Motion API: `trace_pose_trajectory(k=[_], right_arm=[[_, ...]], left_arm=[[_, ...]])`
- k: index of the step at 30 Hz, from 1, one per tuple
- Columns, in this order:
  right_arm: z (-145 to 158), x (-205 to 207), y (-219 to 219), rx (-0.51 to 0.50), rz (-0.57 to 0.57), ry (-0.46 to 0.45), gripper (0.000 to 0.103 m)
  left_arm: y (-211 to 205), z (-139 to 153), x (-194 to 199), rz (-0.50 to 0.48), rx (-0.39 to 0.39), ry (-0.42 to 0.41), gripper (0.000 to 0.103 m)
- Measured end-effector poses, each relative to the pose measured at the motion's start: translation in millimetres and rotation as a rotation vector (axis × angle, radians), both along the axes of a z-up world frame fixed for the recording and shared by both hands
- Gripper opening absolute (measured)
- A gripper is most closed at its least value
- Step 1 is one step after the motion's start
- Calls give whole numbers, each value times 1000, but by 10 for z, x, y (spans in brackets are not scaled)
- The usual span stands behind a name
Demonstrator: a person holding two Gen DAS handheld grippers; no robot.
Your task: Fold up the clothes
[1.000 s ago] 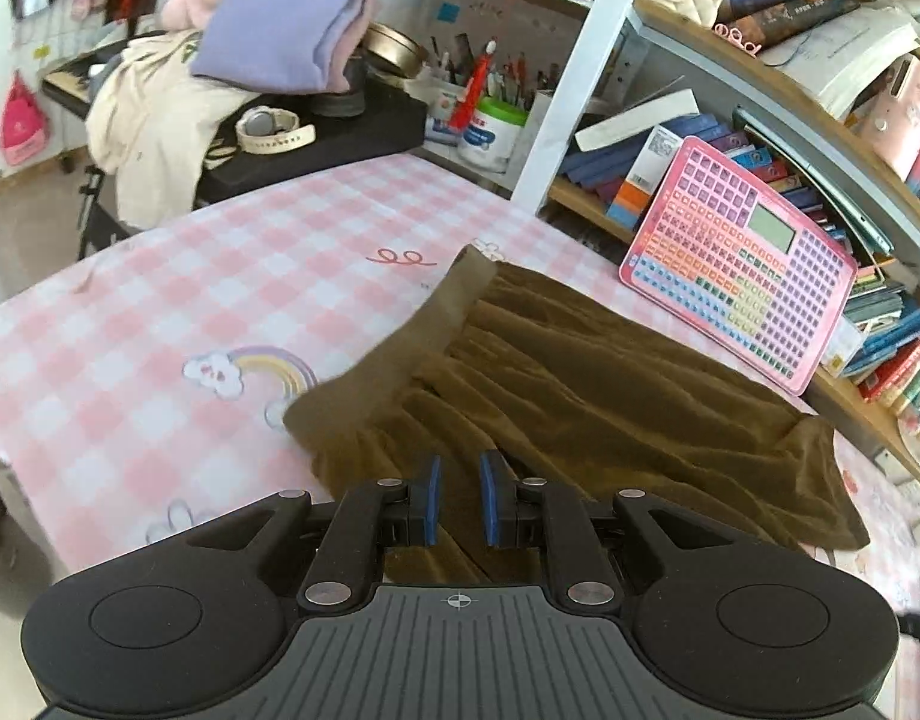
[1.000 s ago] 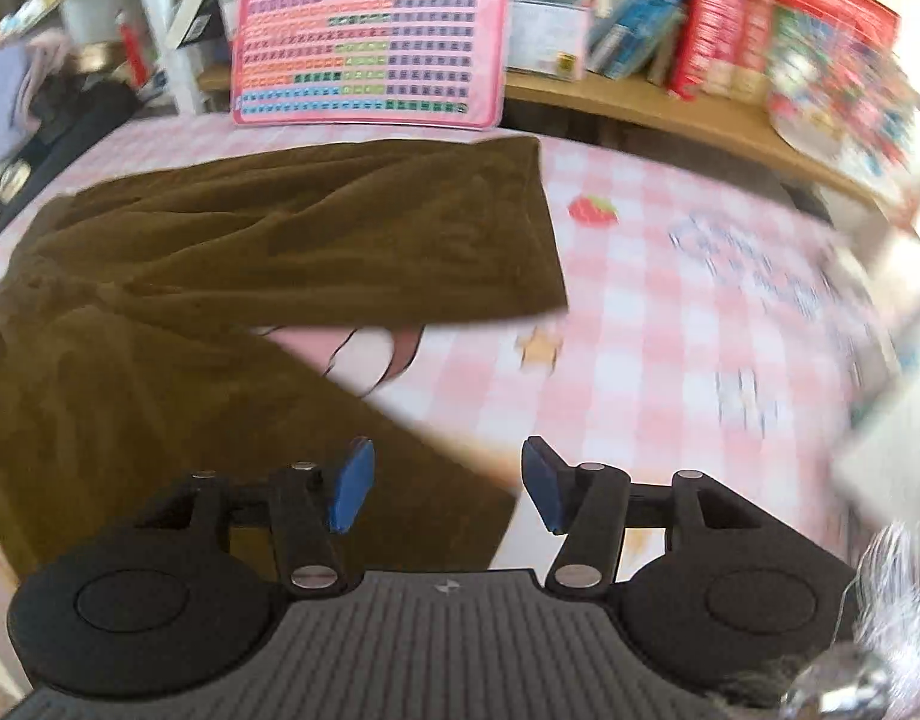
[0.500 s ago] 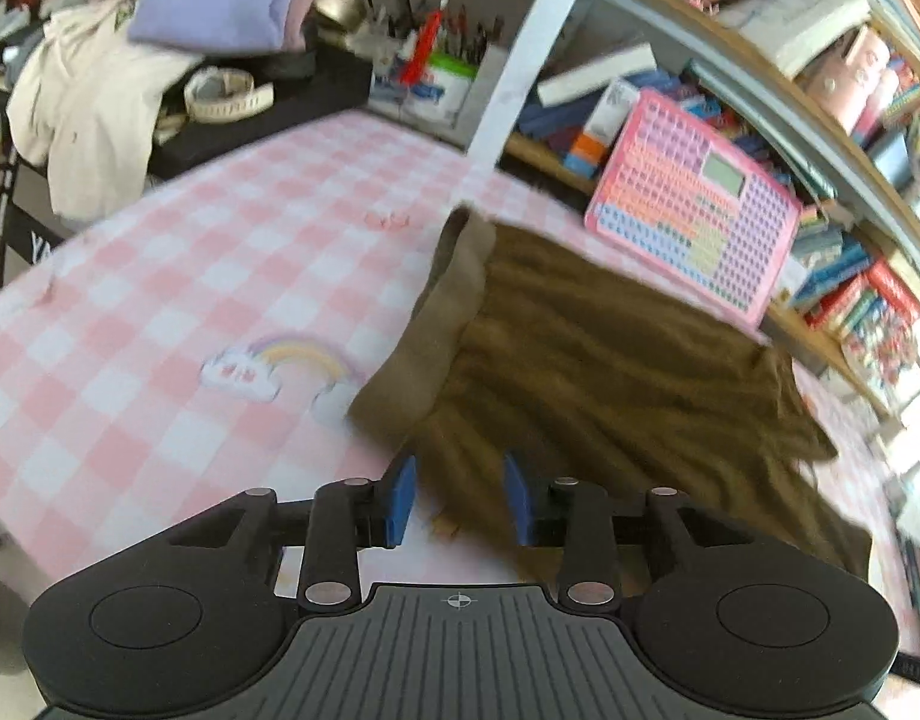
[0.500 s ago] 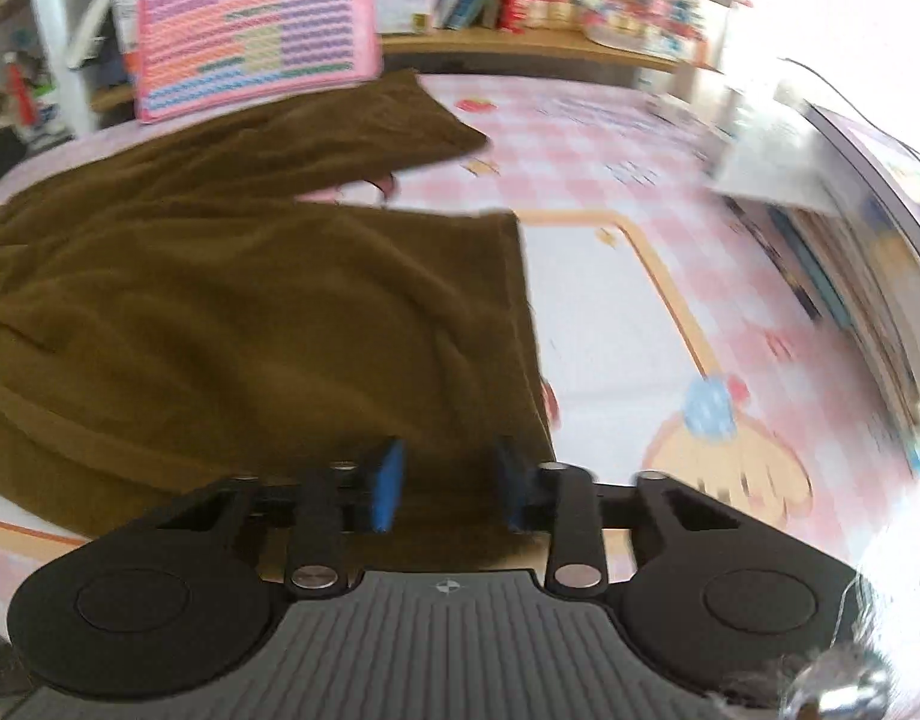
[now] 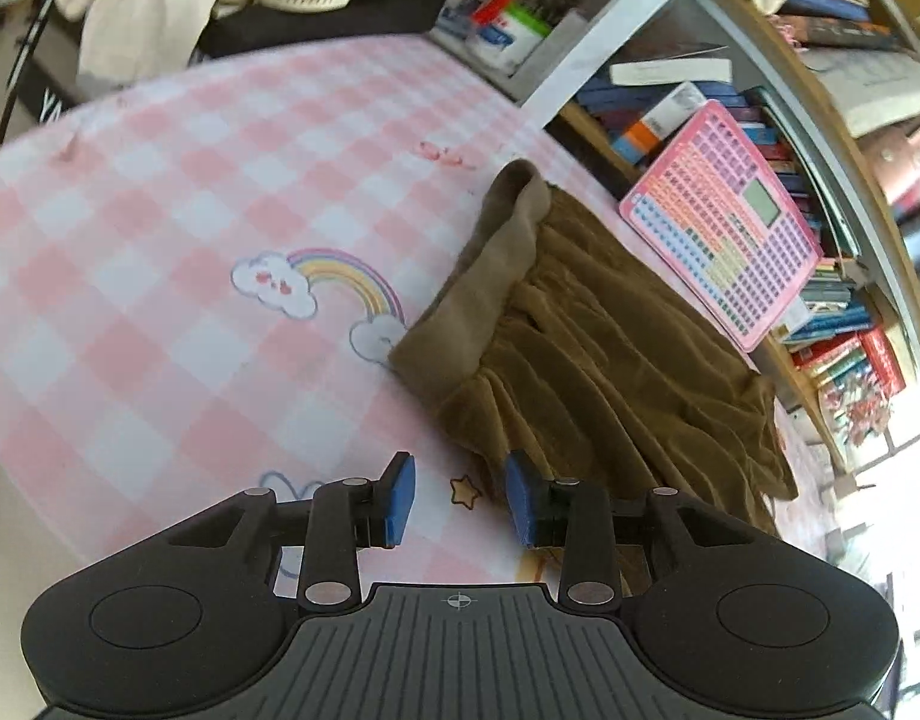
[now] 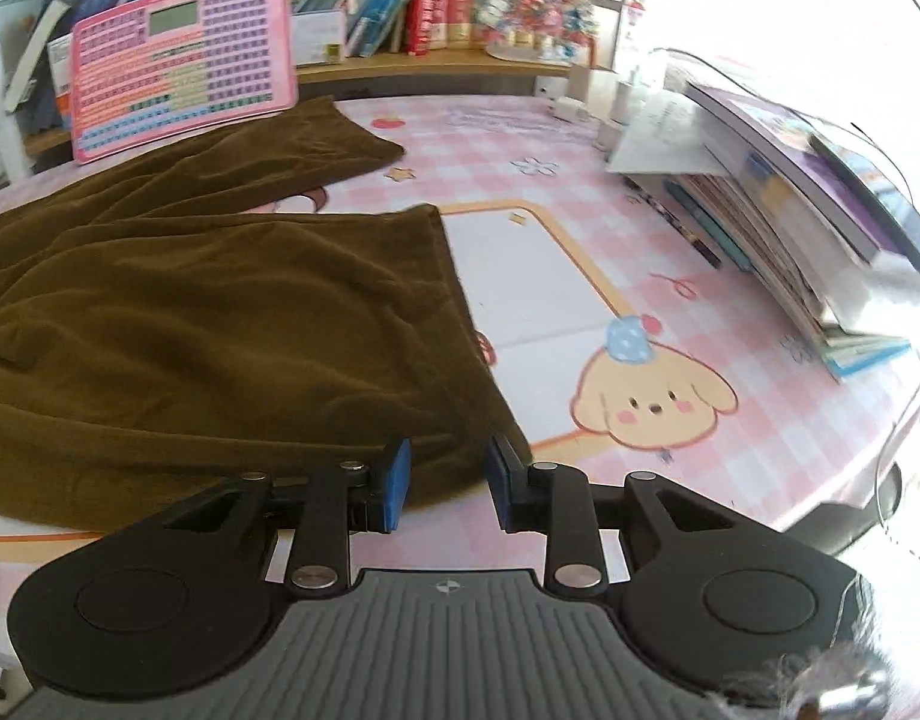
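A brown pair of trousers [image 5: 586, 354] lies spread on the pink checked tablecloth [image 5: 177, 192], its lighter waistband [image 5: 490, 282] towards the left. My left gripper [image 5: 456, 501] is open and empty, just in front of the waist end's near corner. In the right wrist view the trousers [image 6: 207, 324] show two legs, the near one ending at a hem [image 6: 460, 312]. My right gripper [image 6: 446, 483] is open, its fingers straddling the near corner of that leg's hem without closing on it.
A pink toy keyboard [image 5: 724, 228] leans on the bookshelf behind the trousers and also shows in the right wrist view [image 6: 183, 66]. A stack of books [image 6: 790, 204] lies at the table's right. Clothes [image 5: 129, 6] pile on a black stand at the far left.
My left gripper opened, let go of the waist end and drew back. My right gripper swung right along the near leg to its hem corner, narrowing then widening.
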State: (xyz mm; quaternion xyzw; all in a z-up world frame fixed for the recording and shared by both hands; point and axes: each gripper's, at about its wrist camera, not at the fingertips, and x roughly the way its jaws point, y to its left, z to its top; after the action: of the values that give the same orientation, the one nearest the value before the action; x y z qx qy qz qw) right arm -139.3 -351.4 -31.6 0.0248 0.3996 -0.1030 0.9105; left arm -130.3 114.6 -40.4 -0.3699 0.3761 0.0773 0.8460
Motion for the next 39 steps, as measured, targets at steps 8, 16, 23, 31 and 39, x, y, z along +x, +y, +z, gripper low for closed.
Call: trace_pose_trajectory(k=[8, 16, 23, 31, 39], right_arm=[[-56, -22, 27, 3, 5, 29, 31], [-61, -26, 14, 14, 5, 45, 32], [-61, -8, -2, 34, -3, 50, 32], [-72, 113, 118, 42, 49, 47, 32], [-84, 150, 158, 39, 77, 39, 34]], left_arm=[[173, -125, 118, 143, -149, 28, 30], [202, -152, 284, 194, -202, 13, 30], [194, -149, 329, 196, -167, -18, 10], [337, -52, 151, 174, -23, -41, 9], [300, -32, 69, 144, 29, -40, 16]])
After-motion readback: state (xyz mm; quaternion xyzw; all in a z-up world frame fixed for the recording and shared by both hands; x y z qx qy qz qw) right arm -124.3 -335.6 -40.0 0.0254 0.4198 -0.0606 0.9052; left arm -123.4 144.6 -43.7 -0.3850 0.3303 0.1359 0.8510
